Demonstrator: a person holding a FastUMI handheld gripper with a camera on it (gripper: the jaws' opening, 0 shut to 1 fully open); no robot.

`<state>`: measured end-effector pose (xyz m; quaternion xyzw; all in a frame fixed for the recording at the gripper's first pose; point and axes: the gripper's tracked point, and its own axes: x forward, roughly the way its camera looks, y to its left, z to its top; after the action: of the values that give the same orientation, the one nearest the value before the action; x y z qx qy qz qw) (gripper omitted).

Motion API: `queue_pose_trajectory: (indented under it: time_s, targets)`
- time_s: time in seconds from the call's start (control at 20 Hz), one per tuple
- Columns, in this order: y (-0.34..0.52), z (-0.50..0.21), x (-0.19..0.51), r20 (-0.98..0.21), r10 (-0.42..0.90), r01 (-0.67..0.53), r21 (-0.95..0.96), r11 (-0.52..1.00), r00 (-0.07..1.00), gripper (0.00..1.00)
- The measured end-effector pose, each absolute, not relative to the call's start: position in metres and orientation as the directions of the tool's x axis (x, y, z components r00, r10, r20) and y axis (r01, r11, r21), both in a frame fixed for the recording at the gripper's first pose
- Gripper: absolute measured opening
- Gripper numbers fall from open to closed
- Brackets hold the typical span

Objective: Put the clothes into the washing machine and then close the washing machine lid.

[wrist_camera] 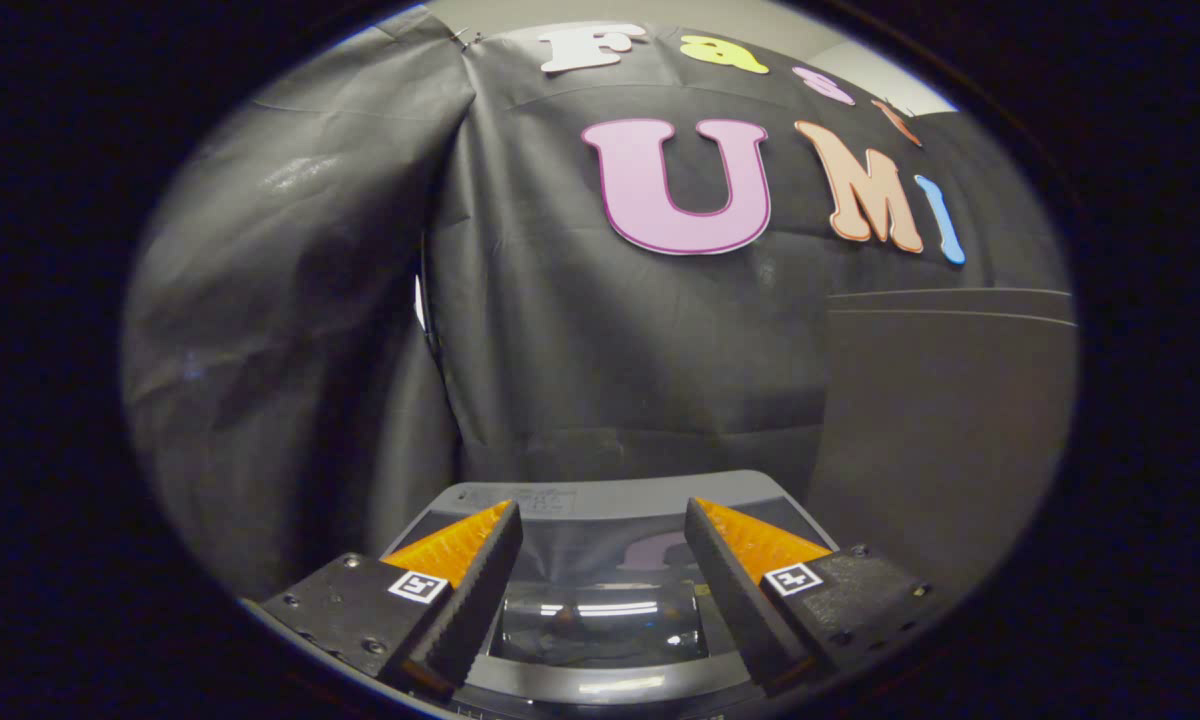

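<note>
Gripper view: gripper (603, 520) fingers wide apart, empty, above the washing machine (600, 495) with its glossy lid (600, 620) flat

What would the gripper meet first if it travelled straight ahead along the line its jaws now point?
Probably the black cloth wall behind the washing machine. The gripper, jaws open and holding nothing, seems aimed above the machine's glossy lid, though depth is hard to judge.
</note>
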<state>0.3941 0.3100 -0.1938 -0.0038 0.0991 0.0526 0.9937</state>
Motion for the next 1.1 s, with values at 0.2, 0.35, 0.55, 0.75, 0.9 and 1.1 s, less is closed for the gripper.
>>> queue_pose_trajectory:
  time_s: [0.2, 0.35, 0.55, 0.75, 0.9, 1.1]
  targets:
    - [0.309, -0.195, 0.372, -0.205, 0.119, -0.125, -0.014, 0.992, 0.971, 0.99]
    - [0.303, -0.196, 0.354, -0.227, 0.123, -0.126, 0.0, 0.992, 0.966, 0.99]
    - [0.291, -0.191, 0.327, -0.246, 0.122, -0.12, 0.022, 0.993, 0.962, 0.99]
    - [0.269, -0.185, 0.301, -0.253, 0.103, -0.1, 0.026, 0.995, 0.962, 0.99]
    - [0.258, -0.184, 0.285, -0.263, 0.102, -0.099, 0.027, 0.995, 0.959, 0.98]
    - [0.237, -0.175, 0.258, -0.267, 0.112, -0.105, 0.041, 0.994, 0.957, 0.98]
